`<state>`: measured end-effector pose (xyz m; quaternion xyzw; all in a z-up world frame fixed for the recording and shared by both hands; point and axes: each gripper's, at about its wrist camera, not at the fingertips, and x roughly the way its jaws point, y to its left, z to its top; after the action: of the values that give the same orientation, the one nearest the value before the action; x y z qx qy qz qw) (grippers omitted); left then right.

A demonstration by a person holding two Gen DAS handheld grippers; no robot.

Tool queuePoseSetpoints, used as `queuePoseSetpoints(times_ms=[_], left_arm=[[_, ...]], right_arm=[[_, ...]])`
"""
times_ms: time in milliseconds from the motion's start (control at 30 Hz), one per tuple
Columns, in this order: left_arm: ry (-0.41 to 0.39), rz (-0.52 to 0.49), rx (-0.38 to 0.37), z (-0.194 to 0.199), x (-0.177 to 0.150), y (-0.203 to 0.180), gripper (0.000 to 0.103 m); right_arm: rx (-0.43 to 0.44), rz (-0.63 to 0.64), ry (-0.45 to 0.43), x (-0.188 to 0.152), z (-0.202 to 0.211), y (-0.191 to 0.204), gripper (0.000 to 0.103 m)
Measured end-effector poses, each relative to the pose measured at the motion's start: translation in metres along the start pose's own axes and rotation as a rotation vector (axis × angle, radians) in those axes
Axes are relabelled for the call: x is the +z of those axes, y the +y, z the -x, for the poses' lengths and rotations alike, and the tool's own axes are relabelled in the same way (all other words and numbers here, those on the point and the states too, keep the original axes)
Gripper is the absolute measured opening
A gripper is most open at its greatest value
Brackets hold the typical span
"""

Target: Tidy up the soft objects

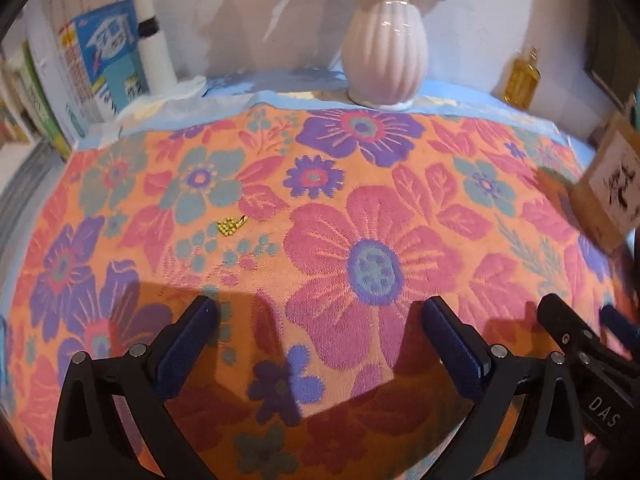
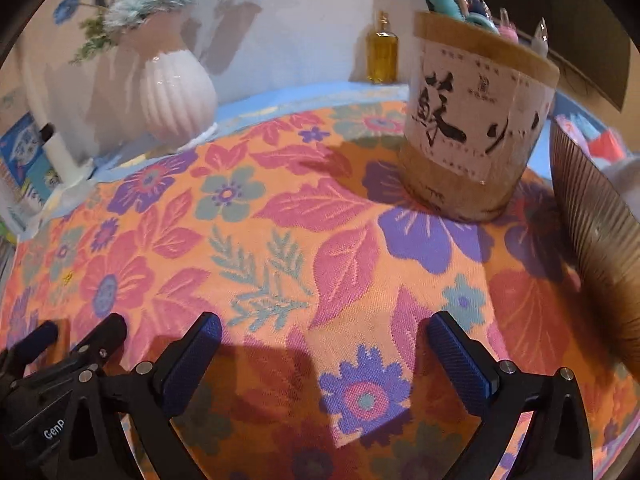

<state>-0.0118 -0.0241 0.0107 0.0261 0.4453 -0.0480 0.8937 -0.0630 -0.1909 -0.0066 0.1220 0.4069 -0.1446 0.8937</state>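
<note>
left gripper (image 1: 316, 322) spread wide, nothing held | right gripper (image 2: 324, 340) spread wide, nothing held, just beside left | orange floral woven cloth (image 1: 340, 208) flat, covers worktop | ribbed white ceramic vase (image 1: 385, 54) back edge | tan paper tub of pens (image 2: 478, 120) back-right corner, on cloth

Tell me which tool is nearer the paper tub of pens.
Right. The right tool hangs open over the floral cloth with the tub just ahead to its right. The left tool sits further left, the tub at its view's far right edge.
</note>
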Motion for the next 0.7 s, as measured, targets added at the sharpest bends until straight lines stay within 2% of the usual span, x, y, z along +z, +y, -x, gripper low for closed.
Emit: queuePoseSetpoints(times_ms=[700], left_arm=[[0.000, 0.001, 0.014, -0.0003, 0.0011, -0.0012, 0.102]], right_arm=[[-0.009, -0.013, 0.000, 0.0021, -0.0023, 0.0006, 0.103]])
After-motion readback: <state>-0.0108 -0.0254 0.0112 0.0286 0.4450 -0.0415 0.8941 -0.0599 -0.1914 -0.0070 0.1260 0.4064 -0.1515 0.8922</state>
